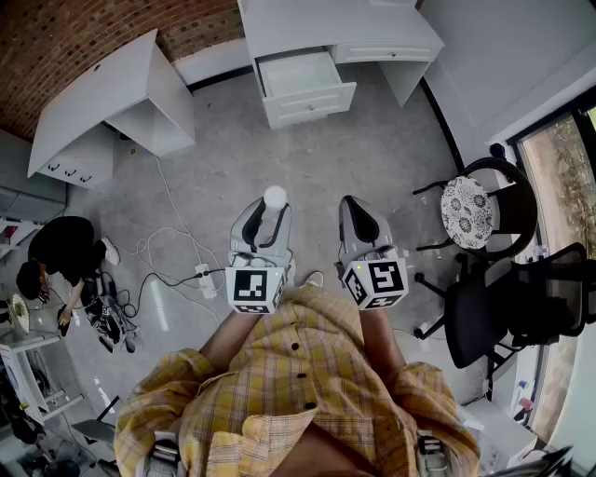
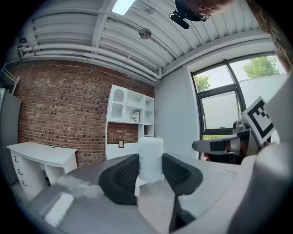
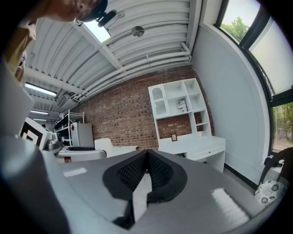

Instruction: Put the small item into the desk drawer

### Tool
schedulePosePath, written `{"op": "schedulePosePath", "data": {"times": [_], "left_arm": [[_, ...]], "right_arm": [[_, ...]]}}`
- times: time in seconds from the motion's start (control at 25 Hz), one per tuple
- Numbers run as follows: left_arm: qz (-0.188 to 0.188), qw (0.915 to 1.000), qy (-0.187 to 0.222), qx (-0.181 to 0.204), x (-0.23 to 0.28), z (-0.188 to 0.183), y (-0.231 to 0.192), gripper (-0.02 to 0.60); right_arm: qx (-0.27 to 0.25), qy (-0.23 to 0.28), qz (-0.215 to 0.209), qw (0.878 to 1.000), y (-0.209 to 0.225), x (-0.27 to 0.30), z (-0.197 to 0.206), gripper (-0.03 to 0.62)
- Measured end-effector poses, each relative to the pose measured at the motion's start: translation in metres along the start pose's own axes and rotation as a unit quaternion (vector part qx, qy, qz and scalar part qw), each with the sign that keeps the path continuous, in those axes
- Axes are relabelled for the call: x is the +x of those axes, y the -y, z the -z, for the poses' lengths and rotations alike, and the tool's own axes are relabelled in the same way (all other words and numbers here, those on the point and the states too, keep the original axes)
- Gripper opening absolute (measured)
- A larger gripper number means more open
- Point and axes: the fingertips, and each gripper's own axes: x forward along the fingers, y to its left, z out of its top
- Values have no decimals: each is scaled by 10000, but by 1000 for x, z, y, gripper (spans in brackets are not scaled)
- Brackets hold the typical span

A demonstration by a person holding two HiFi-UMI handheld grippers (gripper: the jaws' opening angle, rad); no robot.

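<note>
1. Right now your left gripper (image 2: 150, 170) is clamped on the small item (image 2: 150, 157), a pale frosted cylinder that stands upright between the two dark pads, with its top poking out above them.
2. Your right gripper (image 3: 146, 172) has its jaws pressed together with nothing between them. It rides just beside the left one.
3. Ahead of both sets of jaws, and well apart from them, the drawer (image 1: 312, 104) stands pulled out of the white desk (image 1: 326, 23). From the head view it looks empty.
4. Judging by its look, the small item is light and fairly stiff, perhaps waxy, so its smooth round sides could slide or twist between the pads.
5. Your hold sits on the lower and middle part of its sides, which seems the right place. A grip near the top would let it tip.
6. Squeeze gently, because a hard pinch might dent or crack something waxy.
7. What hangs white and ragged under its base, I cannot make out.
8. For the drop, bring the jaws low over the drawer before parting them, so it does not roll or bounce.
</note>
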Motion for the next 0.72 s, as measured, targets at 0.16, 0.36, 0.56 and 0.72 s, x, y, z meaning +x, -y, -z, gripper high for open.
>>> {"op": "schedulePosePath", "data": {"times": [0.16,0.36,0.56,0.72], "left_arm": [[-39,10000,15,-19,0,0,0,169],[-47,10000,7,-5,0,1,7,169],[-43,10000,-72,-32,8,11,17,169],[-12,10000,-70,-52,25,12,16,169]], "right_arm": [[12,41,-77,10000,-1,-1,-1,-3],[-20,90,-154,9998,0,-8,-3,-2],[1,35,-166,9999,13,-13,4,-2],[21,-8,-141,9999,25,-2,5,-2]]}}
